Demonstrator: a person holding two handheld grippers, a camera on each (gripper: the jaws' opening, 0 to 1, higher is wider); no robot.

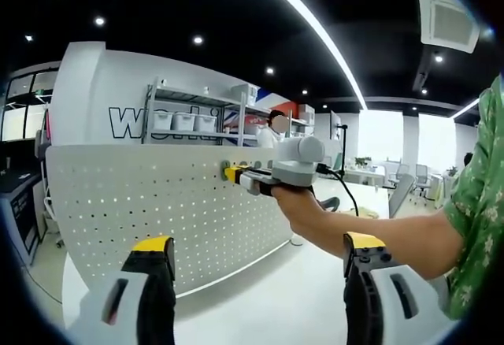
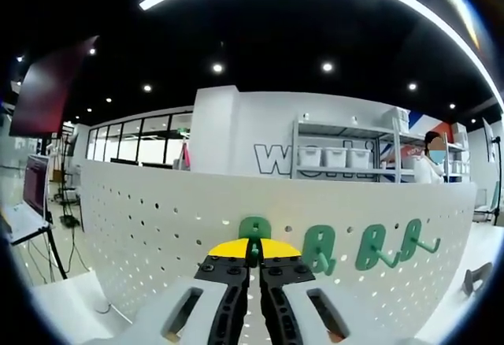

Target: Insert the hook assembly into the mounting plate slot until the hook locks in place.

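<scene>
A white perforated mounting plate [image 1: 142, 203] stands upright across both views. In the right gripper view my right gripper [image 2: 253, 252] is shut on a green hook [image 2: 253, 231], whose upper part is pressed against the plate [image 2: 142, 219]. Three more green hooks [image 2: 370, 246] hang on the plate to its right. In the left gripper view a hand holds the right gripper [image 1: 231, 174] with its yellow tips at the plate's top edge, a bit of green hook [image 1: 224, 165] showing there. My left gripper [image 1: 258, 244] stands open and empty, well back from the plate.
A person's arm in a green patterned sleeve [image 1: 472, 211] reaches in from the right. Behind the plate stand metal shelves with white bins [image 2: 335, 156] and a person [image 1: 272, 128]. A laptop on a desk [image 2: 31, 195] sits at the left.
</scene>
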